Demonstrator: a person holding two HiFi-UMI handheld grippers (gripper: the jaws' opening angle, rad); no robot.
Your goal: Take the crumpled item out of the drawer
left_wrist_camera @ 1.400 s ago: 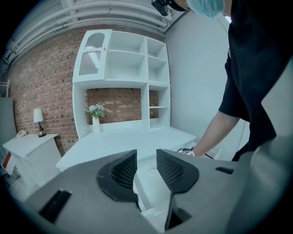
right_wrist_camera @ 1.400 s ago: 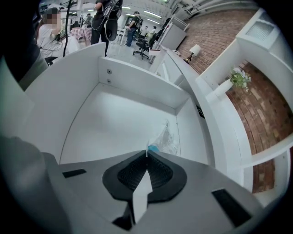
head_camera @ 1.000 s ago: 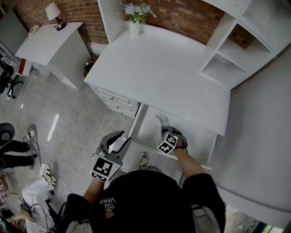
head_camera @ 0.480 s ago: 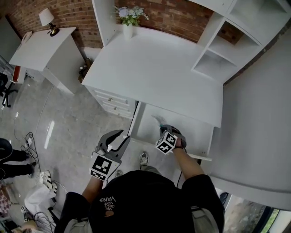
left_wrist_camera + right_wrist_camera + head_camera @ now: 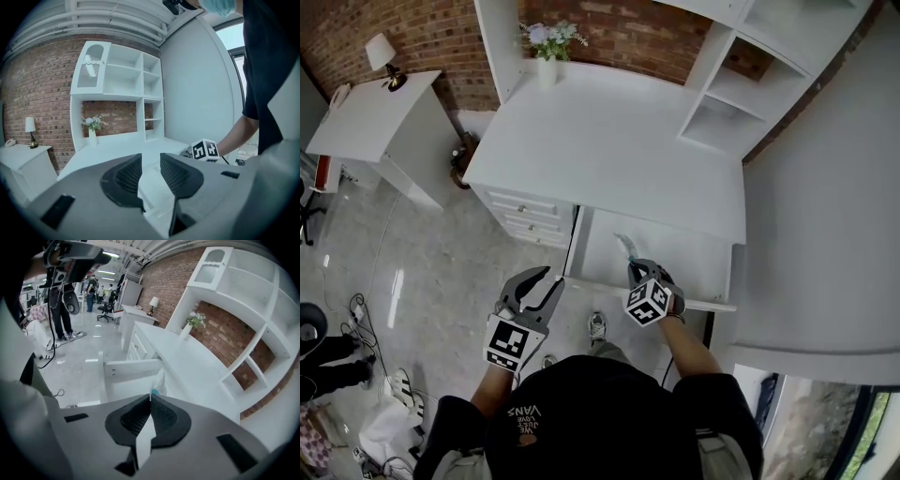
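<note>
The drawer [image 5: 689, 267] under the white desk stands pulled out. My right gripper [image 5: 634, 269] hangs over the drawer's front left part, shut on the crumpled item [image 5: 624, 246], a pale thin wad that sticks out past the fingertips. In the right gripper view the jaws of the right gripper [image 5: 150, 397] meet on a white strip of the crumpled item [image 5: 160, 379], which has a small blue spot. My left gripper [image 5: 542, 284] is open and holds nothing, just left of the drawer's front corner. In the left gripper view, the left gripper [image 5: 150, 157] shows a clear gap between its pads.
The white desk top [image 5: 609, 150] carries a vase of flowers [image 5: 546, 56] at the back, with shelves [image 5: 722, 103] on the right. A small drawer unit [image 5: 530, 220] sits under the desk's left side. A side table with a lamp [image 5: 380, 52] stands far left. Cables lie on the floor.
My right gripper has drawn back toward the drawer's front edge with the crumpled item in it. The left gripper has stayed open in about the same place. The head view has shifted.
</note>
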